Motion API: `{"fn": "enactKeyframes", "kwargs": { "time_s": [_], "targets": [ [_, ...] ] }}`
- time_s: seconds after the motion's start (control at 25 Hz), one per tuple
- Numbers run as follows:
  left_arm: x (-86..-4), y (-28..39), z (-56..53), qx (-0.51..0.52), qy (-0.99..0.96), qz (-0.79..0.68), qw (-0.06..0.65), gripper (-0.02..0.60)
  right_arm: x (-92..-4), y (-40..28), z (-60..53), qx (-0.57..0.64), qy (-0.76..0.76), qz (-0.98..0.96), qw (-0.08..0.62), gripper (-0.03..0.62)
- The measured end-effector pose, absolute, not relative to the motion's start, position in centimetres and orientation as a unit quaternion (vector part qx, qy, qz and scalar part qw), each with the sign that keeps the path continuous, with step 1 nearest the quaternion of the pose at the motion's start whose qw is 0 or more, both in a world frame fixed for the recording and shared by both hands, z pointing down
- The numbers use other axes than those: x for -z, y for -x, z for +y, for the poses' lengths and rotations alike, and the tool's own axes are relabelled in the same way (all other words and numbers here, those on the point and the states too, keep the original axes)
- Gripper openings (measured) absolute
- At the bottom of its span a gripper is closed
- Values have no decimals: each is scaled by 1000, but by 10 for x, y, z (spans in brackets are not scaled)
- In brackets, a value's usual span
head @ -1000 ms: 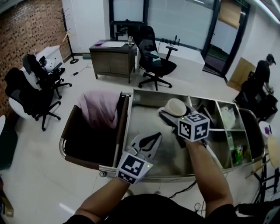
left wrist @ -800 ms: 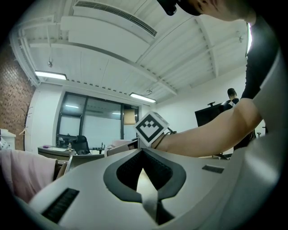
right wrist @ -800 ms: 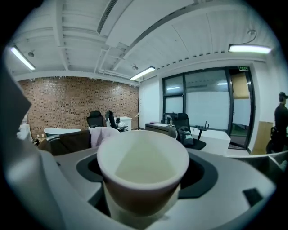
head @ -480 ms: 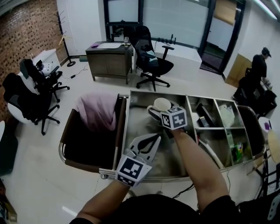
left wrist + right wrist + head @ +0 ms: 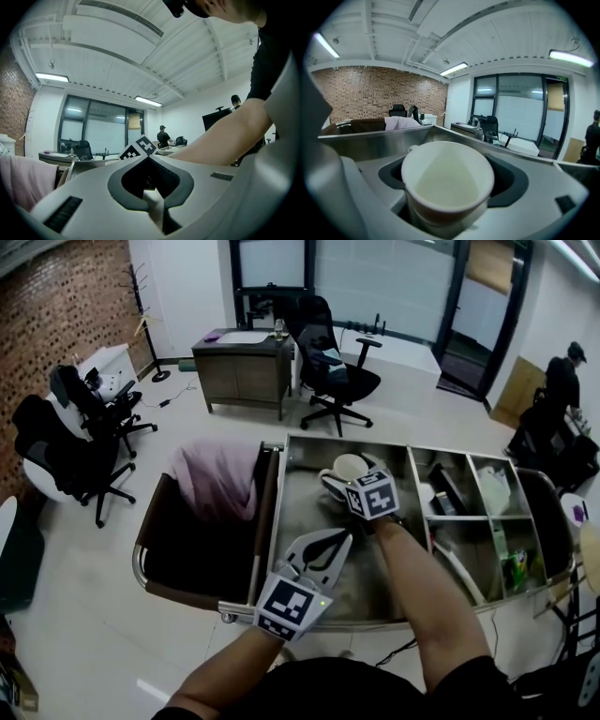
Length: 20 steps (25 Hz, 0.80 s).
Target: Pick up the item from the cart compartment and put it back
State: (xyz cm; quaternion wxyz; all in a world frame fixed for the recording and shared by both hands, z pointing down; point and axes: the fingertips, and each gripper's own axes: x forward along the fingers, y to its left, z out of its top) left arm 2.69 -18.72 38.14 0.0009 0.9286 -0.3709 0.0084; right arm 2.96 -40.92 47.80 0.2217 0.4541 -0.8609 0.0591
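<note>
A white paper cup [image 5: 349,466] stands between the jaws of my right gripper [image 5: 339,480], low in the cart's large steel compartment [image 5: 305,521]. In the right gripper view the cup [image 5: 447,180] is upright and empty, and it fills the gap between the jaws of the right gripper [image 5: 449,192]. Those jaws have just been opening a little, with the cup still seated between them. My left gripper [image 5: 340,539] hovers level over the compartment's near left part. In its own view the left gripper [image 5: 149,157] has its tips together and nothing between them.
To the right of the large compartment are smaller compartments holding a white bag [image 5: 492,488] and a green item [image 5: 514,568]. A pink cloth [image 5: 216,474] lies in the dark bin at the cart's left end. Office chairs [image 5: 342,381] and a desk [image 5: 242,367] stand beyond.
My right gripper has carried the cup leftward and down into the large compartment. The left gripper has stayed where it was.
</note>
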Motion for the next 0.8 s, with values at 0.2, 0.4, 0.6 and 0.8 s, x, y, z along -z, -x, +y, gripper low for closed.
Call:
{"fn": "enactKeyframes", "kwargs": {
  "time_s": [0.2,0.4,0.6,0.8],
  "targets": [
    [-381,-27,-187,-9,-929,-369,1,0,-479,-32,-403,-54,-448,-860,236,563],
    [-381,-27,-187,-10,-929,-370,2,0,-477,-37,-383,-62,-433,-865,246,563],
    [-381,-25,-188,-7,-927,-374,4,0,-460,-48,-364,-64,-439,-868,221,561],
    [-381,-24,-189,-7,-926,-377,5,0,-426,-66,-333,-121,-460,-870,126,30]
  ]
}}
